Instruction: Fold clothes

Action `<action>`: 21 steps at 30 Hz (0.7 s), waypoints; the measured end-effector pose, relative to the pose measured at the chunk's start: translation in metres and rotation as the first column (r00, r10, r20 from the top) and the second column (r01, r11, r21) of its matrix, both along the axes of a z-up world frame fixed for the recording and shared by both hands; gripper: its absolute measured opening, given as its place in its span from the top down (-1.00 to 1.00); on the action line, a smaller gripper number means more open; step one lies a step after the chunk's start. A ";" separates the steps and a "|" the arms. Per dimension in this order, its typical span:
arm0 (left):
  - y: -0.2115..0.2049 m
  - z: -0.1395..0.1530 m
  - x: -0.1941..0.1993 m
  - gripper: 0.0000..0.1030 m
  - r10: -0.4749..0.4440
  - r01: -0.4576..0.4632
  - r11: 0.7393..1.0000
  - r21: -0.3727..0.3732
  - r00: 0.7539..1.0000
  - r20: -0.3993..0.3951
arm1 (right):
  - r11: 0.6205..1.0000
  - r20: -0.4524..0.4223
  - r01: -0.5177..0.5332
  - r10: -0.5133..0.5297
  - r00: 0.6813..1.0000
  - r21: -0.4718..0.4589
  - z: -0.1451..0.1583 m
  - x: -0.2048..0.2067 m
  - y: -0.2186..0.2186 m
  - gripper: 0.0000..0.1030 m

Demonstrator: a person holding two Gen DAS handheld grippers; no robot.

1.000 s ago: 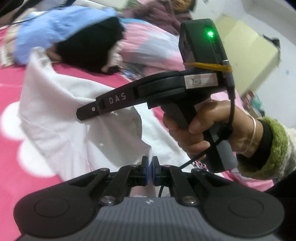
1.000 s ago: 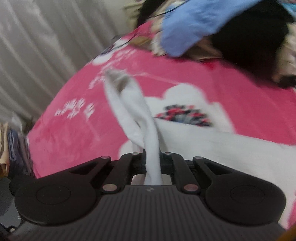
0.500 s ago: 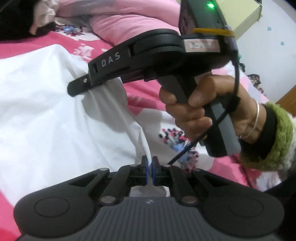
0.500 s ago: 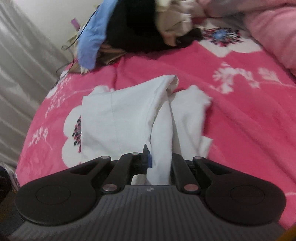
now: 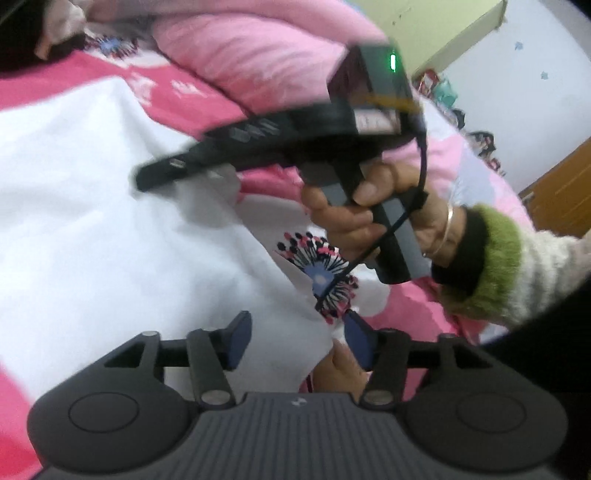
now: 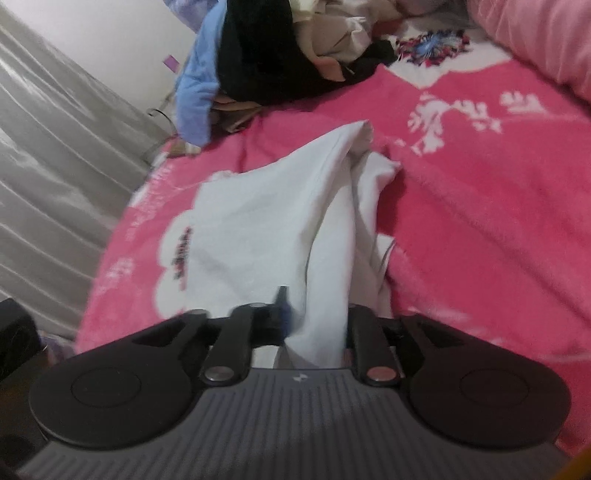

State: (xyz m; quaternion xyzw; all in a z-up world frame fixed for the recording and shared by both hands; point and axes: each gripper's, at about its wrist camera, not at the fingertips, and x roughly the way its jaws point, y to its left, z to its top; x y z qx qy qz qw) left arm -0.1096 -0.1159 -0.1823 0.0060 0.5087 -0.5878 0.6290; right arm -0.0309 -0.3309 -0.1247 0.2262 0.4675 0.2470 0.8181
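Note:
A white garment (image 5: 110, 221) lies spread on the pink bed blanket (image 6: 480, 206). My left gripper (image 5: 297, 339) hovers over its near edge with the jaws opening wide; the cloth lies under and between the blue pads (image 5: 236, 343), and neither pad presses on it. My right gripper (image 6: 317, 317) is opening too, and a raised fold of the white garment (image 6: 258, 221) still stands between its fingers. In the left wrist view the right gripper (image 5: 155, 177) shows side-on above the cloth, held by a hand (image 5: 354, 218) with a green cuff.
A heap of blue, black and beige clothes (image 6: 258, 55) lies at the far end of the bed. A pink quilt (image 5: 258, 55) bulges along one side. Grey curtains (image 6: 55, 147) hang past the bed's edge. A yellow-green cabinet (image 5: 443, 29) stands by the wall.
Both grippers were shut on the white garment and have come down towards the bed. Their jaws now stand apart. The garment has gone from hanging in folds to lying mostly flat.

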 end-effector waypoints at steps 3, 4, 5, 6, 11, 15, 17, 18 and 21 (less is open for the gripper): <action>0.028 0.008 0.020 -0.19 0.070 -0.070 0.998 -0.006 0.997 0.011 | 0.999 -0.017 0.004 -0.003 1.000 0.044 0.001 -0.008 -0.010 0.18; 0.034 0.008 0.034 -0.19 0.101 -0.101 0.995 -0.001 0.995 0.013 | 0.998 -0.023 0.000 0.001 1.000 0.055 0.000 -0.012 -0.013 0.17; 0.042 0.007 0.046 -0.19 0.132 -0.132 0.991 0.004 0.991 0.016 | 0.998 -0.036 0.000 0.003 0.999 0.058 -0.002 -0.014 -0.014 0.17; 0.052 0.007 0.049 -0.19 0.162 -0.163 0.987 0.018 0.986 0.023 | 0.998 -0.049 -0.001 0.004 0.999 0.060 -0.004 -0.016 -0.016 0.17; 0.075 -0.022 0.065 -0.09 0.283 -0.279 0.946 0.165 0.959 0.001 | 0.999 -0.058 -0.038 0.036 0.998 -0.023 -0.012 -0.021 -0.007 0.76; 0.081 -0.036 0.059 -0.07 0.261 -0.249 0.947 0.202 0.965 -0.032 | 0.994 -0.030 -0.079 0.077 0.997 -0.076 -0.001 -0.025 -0.007 0.93; 0.076 -0.044 0.056 -0.08 0.233 -0.218 0.955 0.202 0.971 -0.051 | 0.992 -0.030 -0.080 0.077 0.997 -0.100 0.001 -0.024 -0.013 0.93; 0.072 -0.049 0.055 -0.08 0.226 -0.209 0.955 0.209 0.972 -0.062 | 0.991 -0.029 -0.080 0.077 0.997 -0.111 0.003 -0.024 -0.016 0.93; 0.059 -0.064 0.051 -0.08 0.206 -0.178 0.954 0.240 0.974 -0.094 | 0.983 -0.039 -0.083 0.077 0.996 -0.165 -0.008 -0.020 -0.015 0.89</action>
